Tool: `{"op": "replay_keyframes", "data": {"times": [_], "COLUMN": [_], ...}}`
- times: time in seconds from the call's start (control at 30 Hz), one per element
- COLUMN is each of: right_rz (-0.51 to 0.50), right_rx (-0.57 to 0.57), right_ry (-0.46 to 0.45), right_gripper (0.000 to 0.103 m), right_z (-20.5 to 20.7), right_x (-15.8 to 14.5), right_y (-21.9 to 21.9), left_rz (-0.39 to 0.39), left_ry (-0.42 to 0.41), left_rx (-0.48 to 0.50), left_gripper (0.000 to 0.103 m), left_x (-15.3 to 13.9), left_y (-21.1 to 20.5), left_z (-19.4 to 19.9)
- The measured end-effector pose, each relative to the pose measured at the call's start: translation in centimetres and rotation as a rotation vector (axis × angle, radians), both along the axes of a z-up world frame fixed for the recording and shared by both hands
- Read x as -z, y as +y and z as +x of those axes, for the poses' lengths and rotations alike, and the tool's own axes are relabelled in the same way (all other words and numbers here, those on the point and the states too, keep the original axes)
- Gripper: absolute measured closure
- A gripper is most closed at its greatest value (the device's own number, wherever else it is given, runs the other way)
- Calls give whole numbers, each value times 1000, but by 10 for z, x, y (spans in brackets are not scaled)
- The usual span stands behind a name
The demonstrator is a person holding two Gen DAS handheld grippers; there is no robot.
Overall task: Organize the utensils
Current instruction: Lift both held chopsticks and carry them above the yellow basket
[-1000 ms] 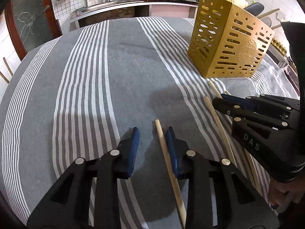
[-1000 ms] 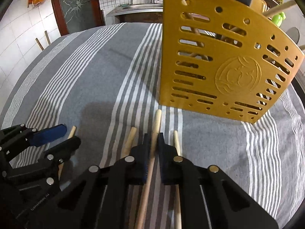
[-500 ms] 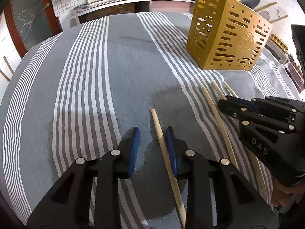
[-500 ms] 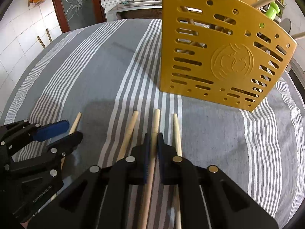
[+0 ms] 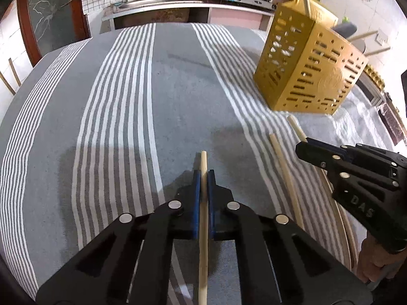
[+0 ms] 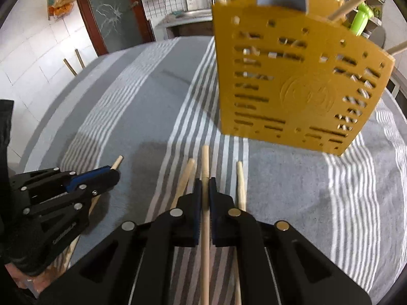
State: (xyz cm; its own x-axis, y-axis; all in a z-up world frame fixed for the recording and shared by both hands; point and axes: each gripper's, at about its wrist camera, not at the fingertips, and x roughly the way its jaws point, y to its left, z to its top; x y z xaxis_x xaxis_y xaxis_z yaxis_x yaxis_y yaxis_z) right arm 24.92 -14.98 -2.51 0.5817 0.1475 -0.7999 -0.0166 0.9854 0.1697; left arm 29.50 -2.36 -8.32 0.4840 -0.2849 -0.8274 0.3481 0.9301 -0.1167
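A wooden chopstick is pinched between the blue pads of the left gripper, whose jaws have just been closing on it. Its long line runs straight along the fingers, with a short tip poking out in front, and it is seen low over the striped tablecloth. A second chopstick is pinched the same way by the right gripper, with its tip aimed toward the yellow utensil holder. Two more chopsticks are left lying flat on the cloth, one just beside the right gripper on its left and one just beside it on its right. The holder is stood upright ahead, with sticks and a gray spoon already inside. It is nearer to the right gripper, so that chopstick can probably be dropped in first. Each stick will likely have to be tipped upright over the open top.
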Motion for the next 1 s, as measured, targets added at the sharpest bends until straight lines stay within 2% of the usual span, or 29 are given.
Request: {"op": "replay_keyframes", "data": {"times": [0.23,0.53,1.0], "right_rz": [59,84,105], "right_rx": [-17,-25,-45], "right_ry": [-125,-282,-453], "right_gripper": [97,97,97], "right_z": [-19,-50,-95], "right_x": [-36,-81,-121], "right_y": [-16,-38,-71], "left_rz": [-56,-102,-114], "left_ry": [-70,-194,-303], "left_rx": [10,9,4], "left_gripper": [99,99,99], "left_x": [-32,-83,-129], "left_y": [1,-5,-34], "left_z": [-11,-38,-75]}}
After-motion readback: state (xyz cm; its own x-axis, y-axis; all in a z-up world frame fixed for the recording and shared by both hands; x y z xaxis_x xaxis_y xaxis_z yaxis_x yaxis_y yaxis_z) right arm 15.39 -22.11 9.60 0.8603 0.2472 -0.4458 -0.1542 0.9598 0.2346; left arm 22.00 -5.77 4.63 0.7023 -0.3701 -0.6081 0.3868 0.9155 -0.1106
